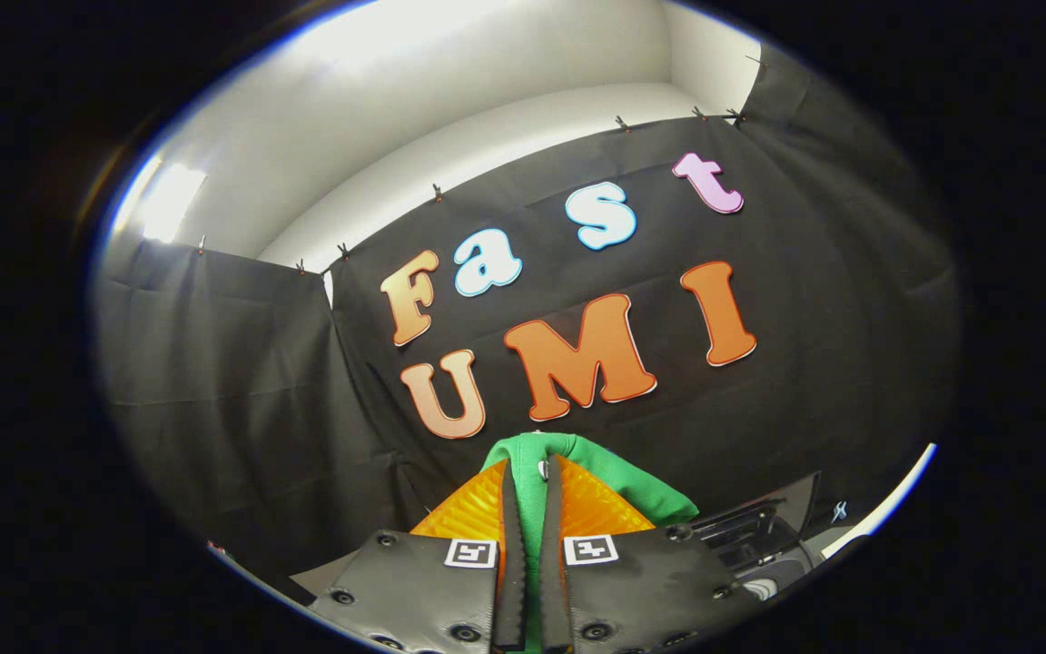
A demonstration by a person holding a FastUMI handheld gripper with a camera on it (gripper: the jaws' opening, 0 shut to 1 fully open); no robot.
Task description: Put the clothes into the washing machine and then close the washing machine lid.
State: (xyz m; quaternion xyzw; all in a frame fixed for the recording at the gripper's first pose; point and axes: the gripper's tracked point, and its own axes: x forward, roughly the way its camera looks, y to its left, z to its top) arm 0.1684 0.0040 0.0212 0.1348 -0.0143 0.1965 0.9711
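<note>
My gripper is raised and tilted up toward the booth's black cloth wall. Both fingers are pressed together on a green garment, which bunches between them and spills over past the fingertips and down to the right. To the lower right, beyond the right finger, a dark panel of the washing machine shows with a pale rim beside it. Whether its lid is up or down is hidden.
Black cloth hangs on the left and back of the booth, clipped along its top edge. Above it runs a white wall and ceiling with a bright lamp at the left.
</note>
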